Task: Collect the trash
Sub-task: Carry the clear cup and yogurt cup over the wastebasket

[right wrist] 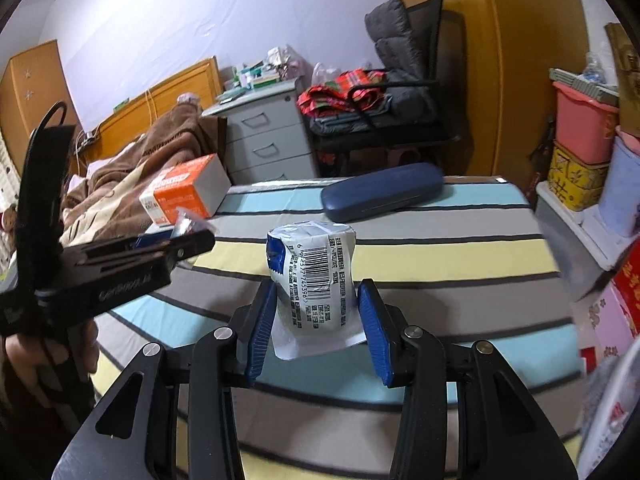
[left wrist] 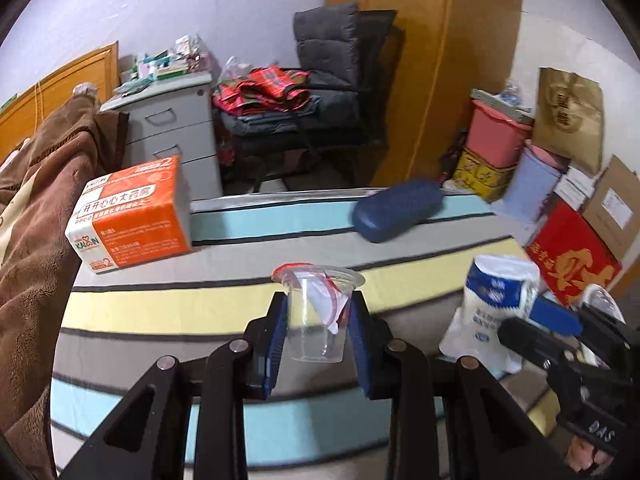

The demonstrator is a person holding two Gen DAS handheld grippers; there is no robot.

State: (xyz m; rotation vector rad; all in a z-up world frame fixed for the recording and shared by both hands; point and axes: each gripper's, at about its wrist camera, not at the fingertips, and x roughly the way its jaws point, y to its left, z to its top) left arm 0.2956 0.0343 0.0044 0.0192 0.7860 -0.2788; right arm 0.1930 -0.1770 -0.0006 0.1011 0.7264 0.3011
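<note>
Left wrist view: your left gripper (left wrist: 318,322) clamps the cup (left wrist: 318,316), upright so its wrapper scrap stays inside; your right gripper (right wrist: 316,320) grips the pouch (right wrist: 314,280), both above the bed (left wrist: 400,280), ready for binning.

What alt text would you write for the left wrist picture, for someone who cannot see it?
A handheld gripper pinches a clear plastic cup with a crumpled wrapper inside, above a striped bedsheet. At right, a second gripper holds a white and blue packet. An orange box and a dark blue case lie farther back.
</note>
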